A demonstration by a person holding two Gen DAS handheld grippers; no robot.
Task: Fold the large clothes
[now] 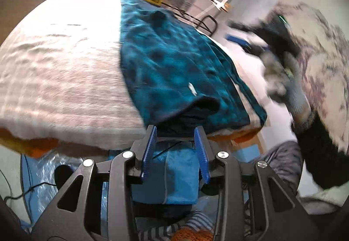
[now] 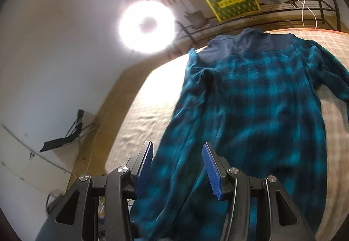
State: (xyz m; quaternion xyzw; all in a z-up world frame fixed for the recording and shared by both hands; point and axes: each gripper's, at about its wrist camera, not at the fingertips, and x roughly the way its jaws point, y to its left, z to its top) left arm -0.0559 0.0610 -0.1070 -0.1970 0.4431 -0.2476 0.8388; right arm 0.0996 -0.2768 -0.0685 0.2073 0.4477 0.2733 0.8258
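Our left gripper (image 1: 175,149) has its jaws parted with nothing between the blue pads; in its own view it sits just off the near edge of the bed (image 1: 65,79), below the hem of the shirt (image 1: 174,62). Our right gripper (image 2: 177,167) is likewise released: its pads stand apart, and though the teal plaid cloth fills the gap in its view, the pads do not appear to press on it, so we judge the shirt is lying free.

The shirt (image 2: 250,99) lies flat and lengthwise on the bed, collar at the far end, hem at the near edge. One sleeve looks folded in along the left side of the body, while the other sleeve (image 2: 327,71) is spread out to the right. In the left wrist view a gloved hand (image 1: 290,84) carries the right gripper at the far right, blurred.

We judge the step in hand to be the next fold, probably that right sleeve or the right side. To do it well, we should take the cloth near a seam, at cuff and shoulder together, lift only enough to clear the body, and lay it straight so the edges run parallel. The fleece looks thick and soft, so a shallow pinch may slip; we take a fair bite of fabric and smooth it after.
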